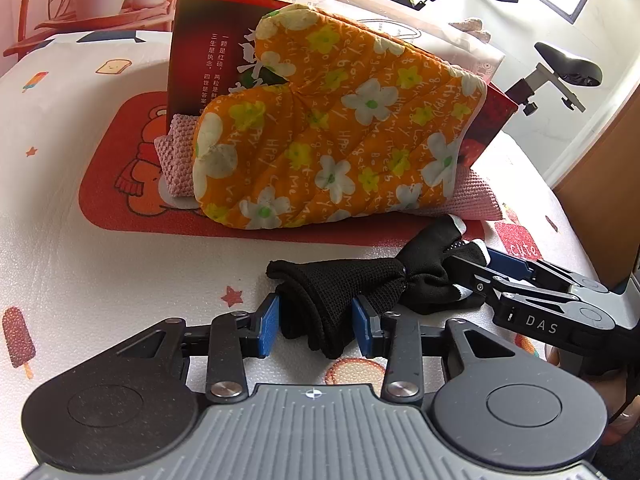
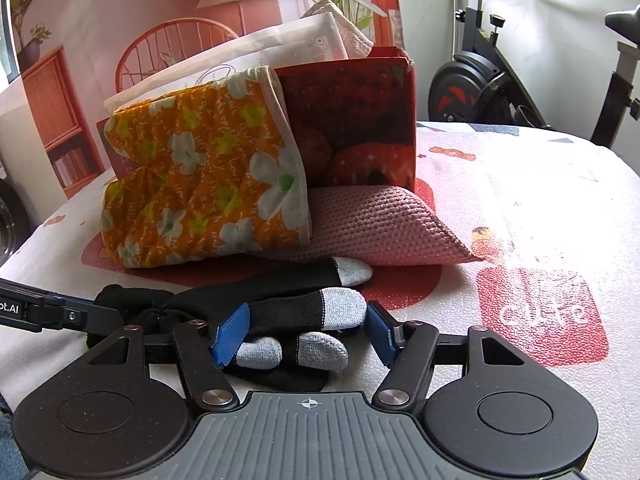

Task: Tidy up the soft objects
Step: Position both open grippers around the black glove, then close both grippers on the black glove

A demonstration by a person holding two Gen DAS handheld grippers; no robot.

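A black knit glove (image 1: 340, 292) with grey fingertips lies on the table in front of an orange flowered oven mitt (image 1: 328, 128). My left gripper (image 1: 316, 320) straddles the glove's cuff end, its blue pads (image 1: 268, 318) close on both sides of the fabric. My right gripper (image 2: 308, 330) is open around the glove's grey-tipped fingers (image 2: 320, 312); it also shows at the right of the left wrist view (image 1: 492, 276). The mitt (image 2: 200, 176) leans on a red strawberry box (image 2: 360, 120), over a pink knit cloth (image 2: 384, 224).
The table has a white cartoon-print cover (image 1: 80, 272) with a red bear mat (image 1: 132, 168) under the box. White paper bags (image 2: 248, 56) stick out of the box. An exercise bike (image 2: 500, 76) stands behind the table on the right.
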